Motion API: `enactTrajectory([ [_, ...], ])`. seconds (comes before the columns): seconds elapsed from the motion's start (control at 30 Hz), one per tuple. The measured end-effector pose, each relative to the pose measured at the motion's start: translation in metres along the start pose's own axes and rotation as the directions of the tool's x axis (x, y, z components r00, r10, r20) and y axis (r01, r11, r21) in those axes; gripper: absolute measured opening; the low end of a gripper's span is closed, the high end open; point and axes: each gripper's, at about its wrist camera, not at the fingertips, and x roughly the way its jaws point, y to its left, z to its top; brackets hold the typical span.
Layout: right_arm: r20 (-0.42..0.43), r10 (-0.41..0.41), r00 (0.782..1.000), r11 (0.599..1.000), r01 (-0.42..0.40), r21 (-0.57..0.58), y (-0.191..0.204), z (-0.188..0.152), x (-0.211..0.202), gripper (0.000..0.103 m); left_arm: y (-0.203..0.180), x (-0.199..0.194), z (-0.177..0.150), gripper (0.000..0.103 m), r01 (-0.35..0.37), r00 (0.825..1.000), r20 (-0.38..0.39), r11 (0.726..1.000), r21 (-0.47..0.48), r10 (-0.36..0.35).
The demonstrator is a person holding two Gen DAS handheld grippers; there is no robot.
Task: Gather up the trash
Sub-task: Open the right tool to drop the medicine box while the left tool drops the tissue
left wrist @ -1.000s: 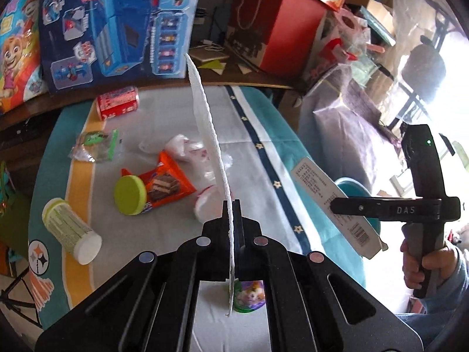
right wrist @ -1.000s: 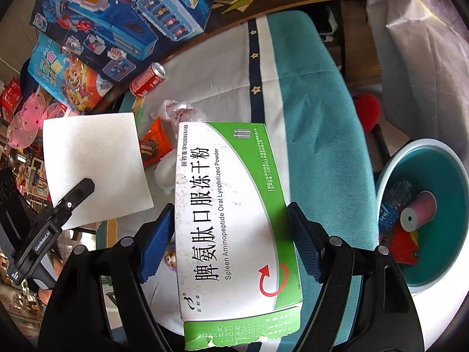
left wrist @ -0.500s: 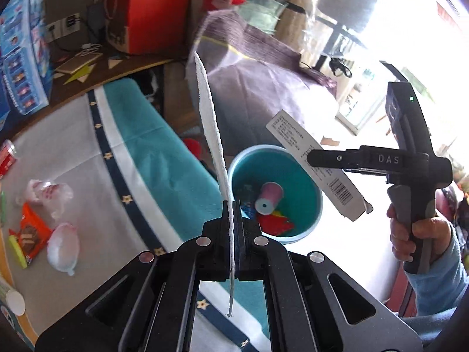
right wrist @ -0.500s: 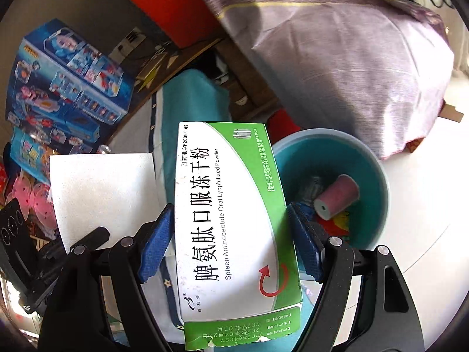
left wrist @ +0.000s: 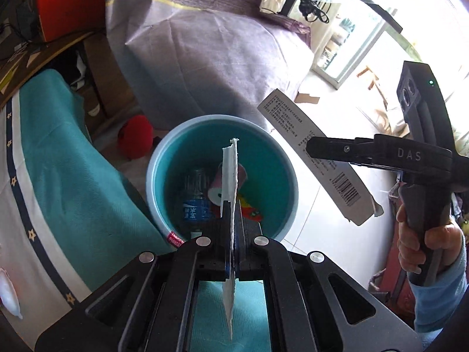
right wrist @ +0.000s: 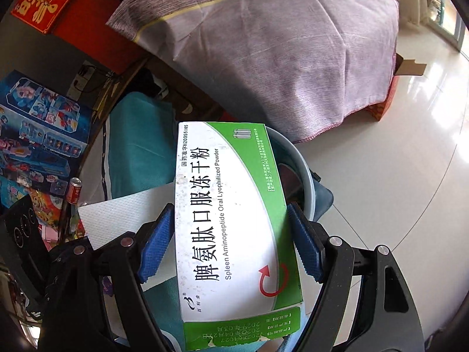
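Bucket [left wrist: 164, 158] in teal now fills the centre of the left wrist view, where a second ago the littered tabletop lay: both grippers have swung off the table and arrived over the bin. The left gripper [left wrist: 233, 228] stands pinched tight on a white paper napkin [left wrist: 230, 173], held edge-on, its top reaching out over the bucket's mouth at 12 o'clock. The right gripper [right wrist: 228, 246] is clamped on the long sides of a green-and-white medicine box [right wrist: 231, 223]; from the left view that box hangs at 3 o'clock, just past the rim, above the floor more than the opening. Inside the bucket lie a plastic bottle [left wrist: 196, 202] and a pink roll [left wrist: 217, 187]. The carry looks finished for the napkin; the box likely needs a nudge toward 9 o'clock before release, or it may miss.
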Motion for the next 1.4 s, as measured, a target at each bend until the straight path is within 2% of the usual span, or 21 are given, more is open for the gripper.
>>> enactTrajectory([
  [0.2,-0.010,-0.009,1.000,1.000,0.009,0.026,-0.014,0.006,0.005,0.073,0.004,0.014,0.020,0.005,-0.019,1.000,-0.017,1.000,-0.018,0.019],
  [0.23,-0.015,-0.010,1.000,1.000,0.010,0.026,-0.015,0.006,0.007,0.073,0.007,0.015,0.022,0.013,-0.018,1.000,-0.021,0.999,-0.028,0.017],
  [0.3,-0.026,-0.010,1.000,1.000,0.011,0.024,-0.015,0.007,0.011,0.073,0.012,0.015,0.023,0.040,-0.048,0.999,-0.019,0.998,-0.037,0.047],
  [0.33,-0.030,-0.010,0.999,1.000,0.011,0.023,-0.015,0.008,0.013,0.073,0.015,0.015,0.023,0.067,-0.068,0.998,-0.015,0.997,-0.042,0.068],
  [0.37,-0.034,-0.008,0.999,1.000,0.009,0.024,-0.014,0.008,0.015,0.073,0.017,0.013,0.022,0.082,-0.084,0.996,-0.006,0.995,-0.046,0.084],
  [0.47,-0.049,-0.009,0.999,1.000,0.010,0.022,-0.013,0.009,0.022,0.073,0.020,0.007,0.018,0.094,-0.097,0.995,0.006,0.994,-0.055,0.098],
  [0.63,-0.081,-0.010,0.997,1.000,0.011,0.010,-0.006,0.010,0.035,0.073,0.026,0.002,0.004,0.097,-0.131,0.991,-0.027,0.990,-0.057,0.130],
  [0.93,-0.136,-0.006,0.991,1.000,0.002,-0.025,0.018,0.012,0.055,0.074,0.052,-0.013,-0.016,0.097,-0.129,0.992,-0.032,0.982,-0.136,0.125],
  [1.1,-0.140,-0.018,0.990,0.999,0.014,-0.031,0.028,0.012,0.056,0.078,0.065,-0.019,-0.020,0.097,-0.111,0.994,-0.030,0.976,-0.186,0.108],
  [1.2,-0.136,-0.032,0.990,0.999,0.029,-0.022,0.030,0.011,0.054,0.084,0.069,-0.023,-0.023,0.097,-0.109,0.994,-0.024,0.975,-0.195,0.107],
  [1.4,-0.141,-0.052,0.989,0.998,0.055,0.016,0.030,0.005,0.053,0.087,0.075,-0.030,-0.034,0.097,-0.096,0.995,-0.020,0.973,-0.212,0.094],
])
